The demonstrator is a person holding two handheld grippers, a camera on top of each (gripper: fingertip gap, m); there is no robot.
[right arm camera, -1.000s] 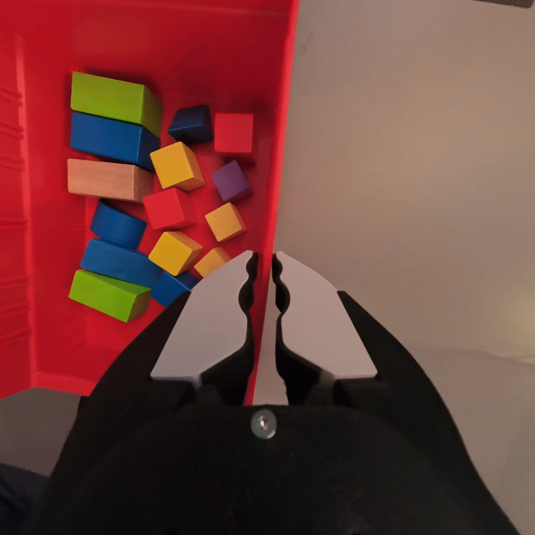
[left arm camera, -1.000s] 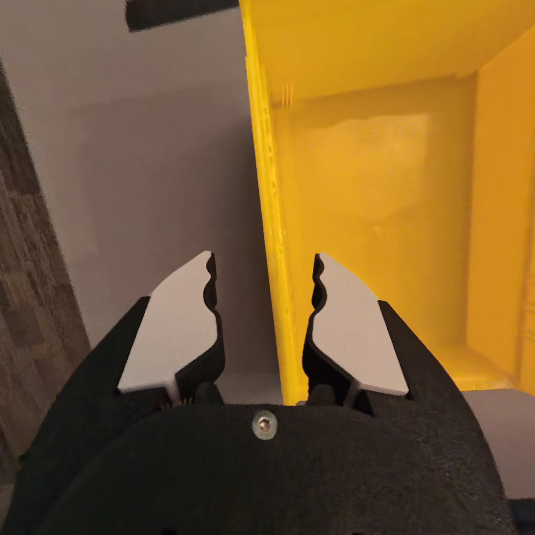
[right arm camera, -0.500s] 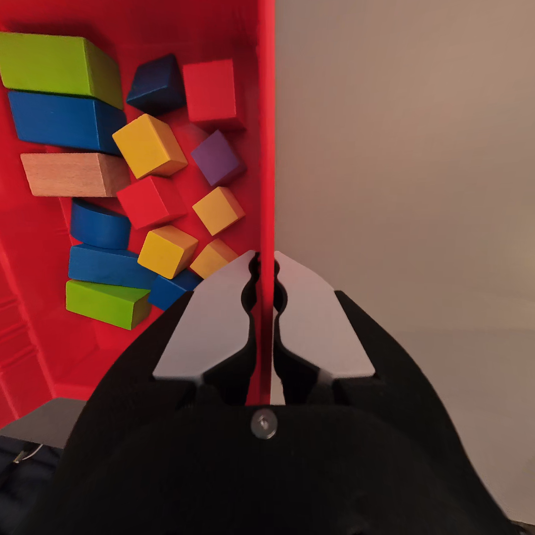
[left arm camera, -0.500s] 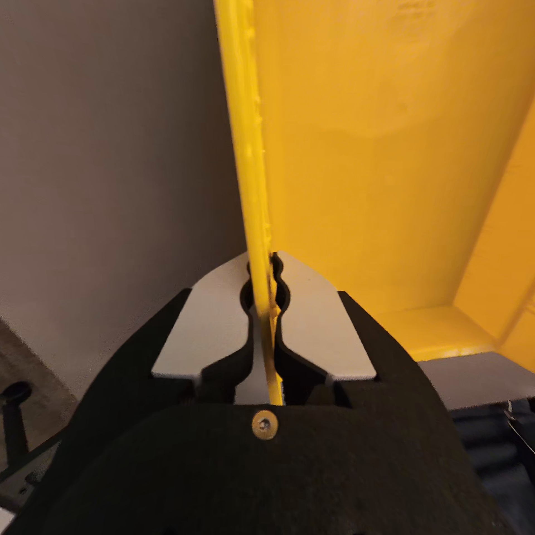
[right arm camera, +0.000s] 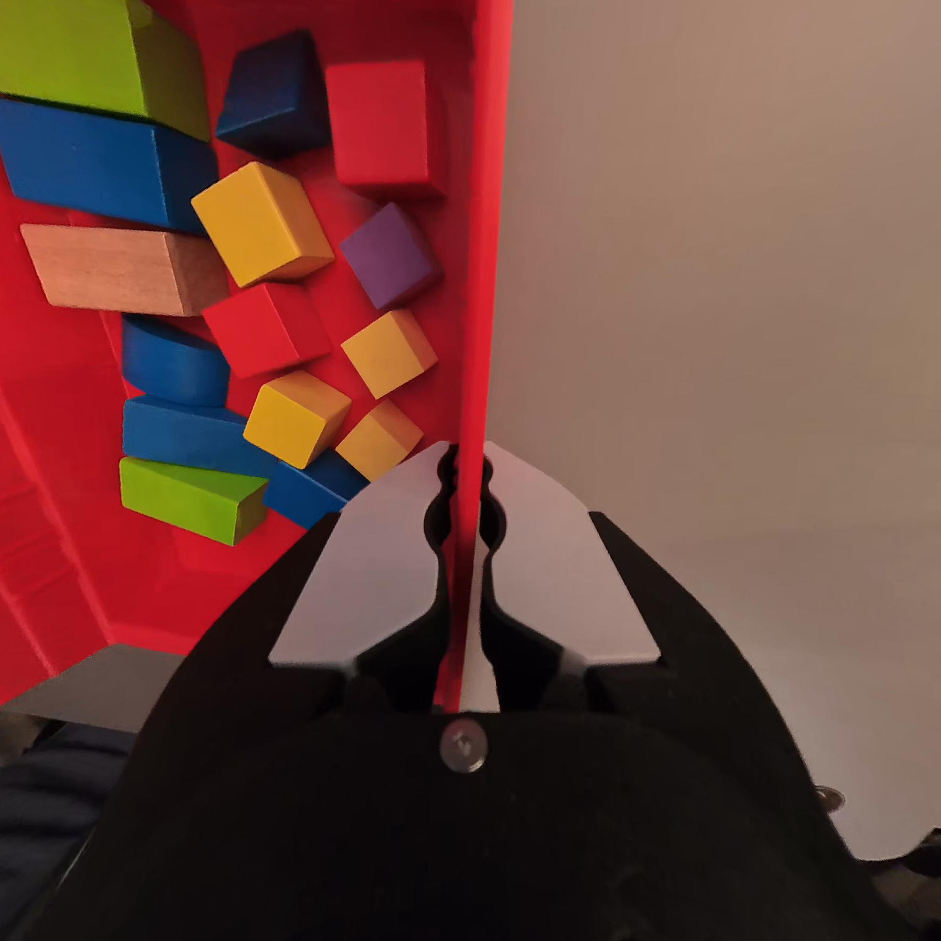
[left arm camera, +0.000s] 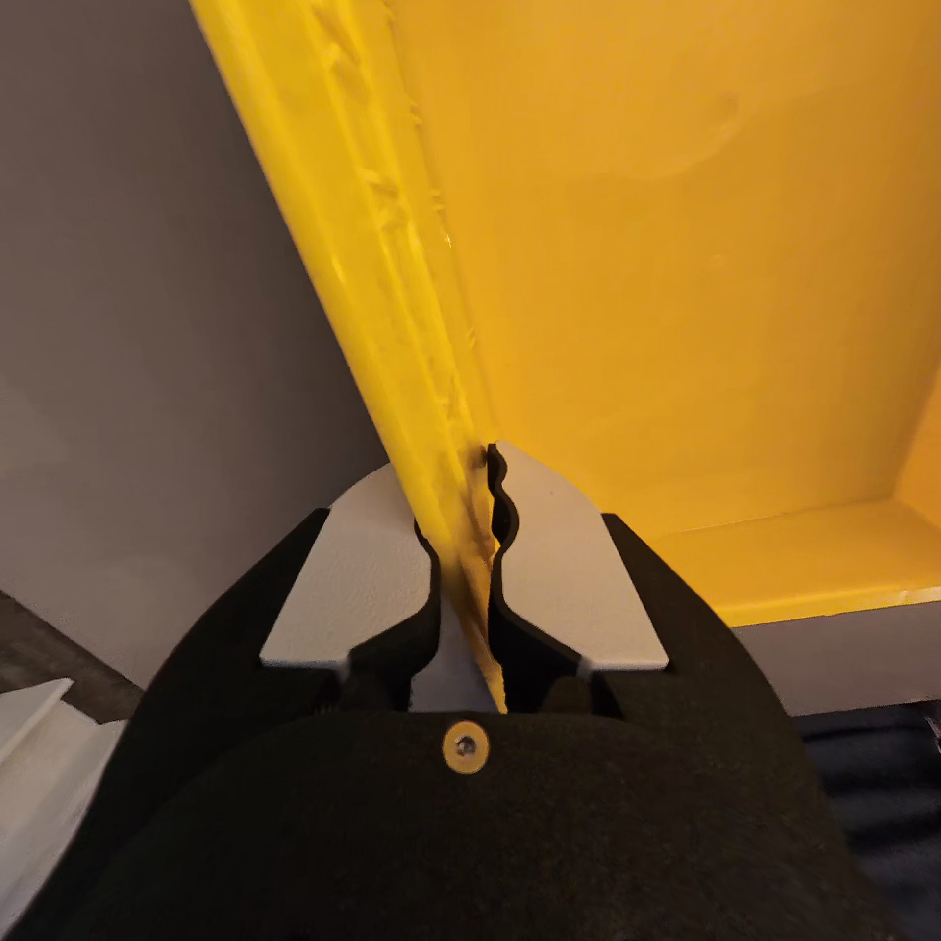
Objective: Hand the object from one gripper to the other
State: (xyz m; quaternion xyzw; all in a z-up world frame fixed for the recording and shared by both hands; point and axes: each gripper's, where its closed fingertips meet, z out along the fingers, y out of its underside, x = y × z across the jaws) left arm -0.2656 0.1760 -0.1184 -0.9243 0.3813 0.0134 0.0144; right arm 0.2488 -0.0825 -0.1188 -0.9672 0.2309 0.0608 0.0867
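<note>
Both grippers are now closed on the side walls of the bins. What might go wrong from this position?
1. The right gripper pinches only the thin side wall of the red plastic bin. If the bin tips, the loose coloured wooden blocks inside may slide or spill.
2. The left gripper holds the empty yellow plastic bin by a wall that runs slanted through its jaws, so the bin may twist or slip.

Yellow bin (left arm camera: 662,254), red bin (right arm camera: 66,509).
Inside the red bin: green, blue, yellow, red, purple and plain wood-brown blocks (right arm camera: 259,229); both grippers black with white fingers (left arm camera: 356,575).
</note>
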